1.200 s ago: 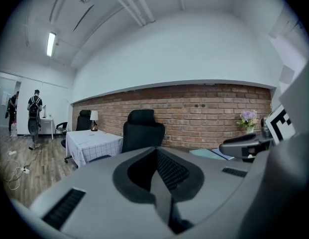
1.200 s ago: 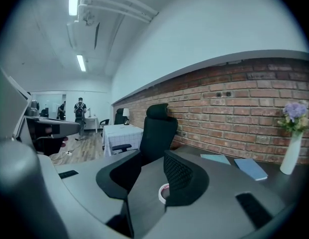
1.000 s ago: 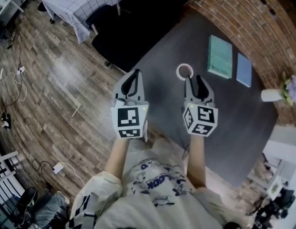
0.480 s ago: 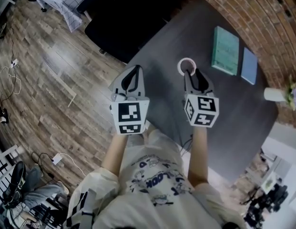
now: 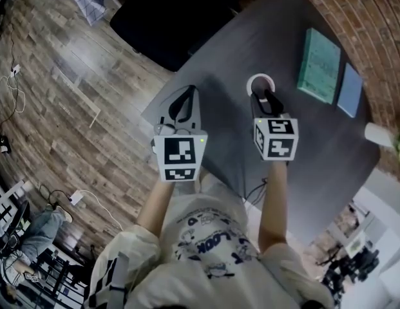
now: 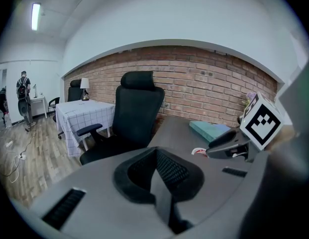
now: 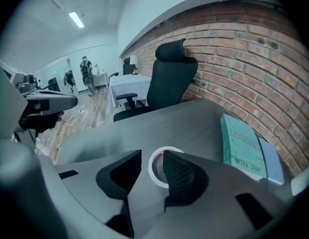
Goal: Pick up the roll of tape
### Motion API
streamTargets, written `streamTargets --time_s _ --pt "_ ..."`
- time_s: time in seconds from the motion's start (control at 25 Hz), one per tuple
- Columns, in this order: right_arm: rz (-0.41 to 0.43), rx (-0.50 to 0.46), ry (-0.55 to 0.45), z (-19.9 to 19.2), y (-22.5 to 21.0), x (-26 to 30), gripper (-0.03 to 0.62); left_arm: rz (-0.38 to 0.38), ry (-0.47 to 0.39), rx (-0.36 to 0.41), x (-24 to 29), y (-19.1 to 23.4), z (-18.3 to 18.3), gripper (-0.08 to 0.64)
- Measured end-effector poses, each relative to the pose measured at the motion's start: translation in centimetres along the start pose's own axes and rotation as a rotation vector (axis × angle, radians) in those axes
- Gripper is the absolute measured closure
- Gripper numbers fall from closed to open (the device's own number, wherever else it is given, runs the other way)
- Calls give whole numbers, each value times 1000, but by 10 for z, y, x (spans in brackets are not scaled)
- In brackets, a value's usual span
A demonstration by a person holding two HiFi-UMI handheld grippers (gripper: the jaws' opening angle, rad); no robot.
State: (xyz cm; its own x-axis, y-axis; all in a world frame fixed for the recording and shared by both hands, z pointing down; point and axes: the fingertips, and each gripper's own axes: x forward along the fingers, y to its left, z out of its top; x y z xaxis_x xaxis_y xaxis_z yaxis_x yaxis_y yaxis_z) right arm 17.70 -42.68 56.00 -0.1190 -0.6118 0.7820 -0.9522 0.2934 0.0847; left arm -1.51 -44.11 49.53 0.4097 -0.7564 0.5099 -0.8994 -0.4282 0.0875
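Right gripper [image 7: 152,158] [image 5: 259,96]: mine, held low over the counter; fingers apart, clamped on nothing.
Right fingers [image 7: 181,176]: the roll shows in the gap between them; the right-hand one covers part of the ring. I cannot tell whether either touches it.
Roll of tape [image 7: 151,172] [image 5: 250,82] [image 6: 198,152]: white ring, lying flat on the counter, right at the tips of my right fingers and left of the two books.
Left gripper [image 6: 155,151] [image 5: 187,92]: mine, fingers together at the tips, nothing between them; held near the counter's left corner, well left of the roll and beside the right gripper.
Marker cubes [image 5: 180,158] [image 5: 276,138]: one on the near end of each gripper, black squares on white; the right one also shows from the left gripper view [image 6: 261,123].
Counter [image 5: 315,140] [image 7: 194,118] [image 6: 174,128]: dark grey, matte top.
Green book [image 5: 322,66] [image 7: 239,146] [image 6: 211,129]: lying flat, right of the roll, near the wall.
Blue book [image 5: 350,90] [image 7: 273,158]: lying flat, just beside the green book on its right.
Brick wall [image 7: 244,59] [image 6: 204,88] [image 5: 373,31]: red brick, along the counter's far side.
Office chair [image 6: 134,118] [image 7: 166,81]: black, high-backed, at the counter's far left side.
Checked-cloth table [image 6: 87,114] [image 7: 125,86]: beyond the chair, to the left.
Wood floor [image 5: 64,102]: plank boards, left of the counter.
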Motion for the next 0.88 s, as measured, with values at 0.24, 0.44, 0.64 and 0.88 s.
streamTargets --time_s 0.24,0.44,0.64,0.88 --pt "51 -56 123 -17 0 36 471 -12 46 -9 25 -1 -21 563" --pt "84 -75 206 -31 1 50 472 -14 68 -20 33 -3 -30 564" --pt "108 -101 253 -37 3 55 472 -10 87 -33 37 -3 -38 563" --pt "138 -135 292 -39 7 57 497 -4 104 -41 37 -3 -46 563"
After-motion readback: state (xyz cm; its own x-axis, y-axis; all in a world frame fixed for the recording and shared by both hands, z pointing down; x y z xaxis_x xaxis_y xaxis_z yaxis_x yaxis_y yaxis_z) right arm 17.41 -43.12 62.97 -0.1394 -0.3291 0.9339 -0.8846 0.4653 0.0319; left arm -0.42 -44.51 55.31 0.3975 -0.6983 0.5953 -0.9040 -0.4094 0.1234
